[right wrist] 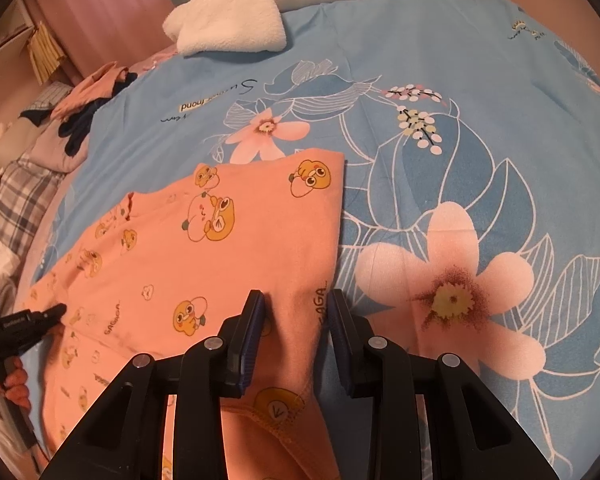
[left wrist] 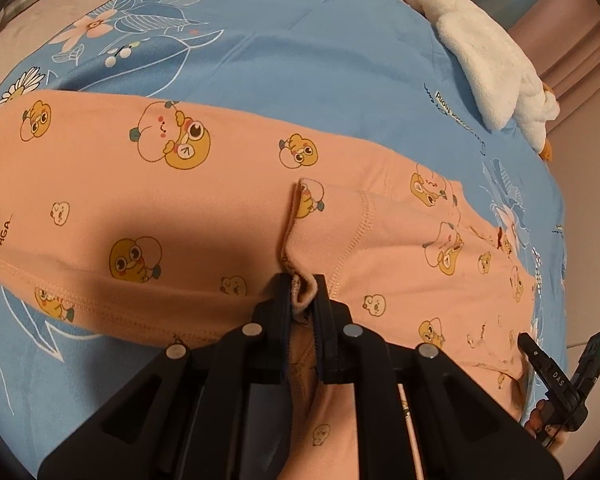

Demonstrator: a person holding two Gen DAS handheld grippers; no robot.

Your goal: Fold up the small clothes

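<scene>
Peach garment (left wrist: 204, 200), one, printed "GAGAGA"; left gripper (left wrist: 303, 292) pinches its hem fold, right gripper (right wrist: 296, 320) jaws spread astride it; sheet (right wrist: 380, 40) reads "Summer".

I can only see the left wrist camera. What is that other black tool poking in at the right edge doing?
Observer: The right fingers stand apart, with the edge of the peach cotton garment printed with cartoon ducks between them.
Operator: Is there anything else waiting to be folded?
Observer: A heap of pink and dark clothes lies at the bed's far left edge.
Operator: What is beside the garment on that side?
Observer: A large pink flower printed on the blue bedsheet.
</scene>
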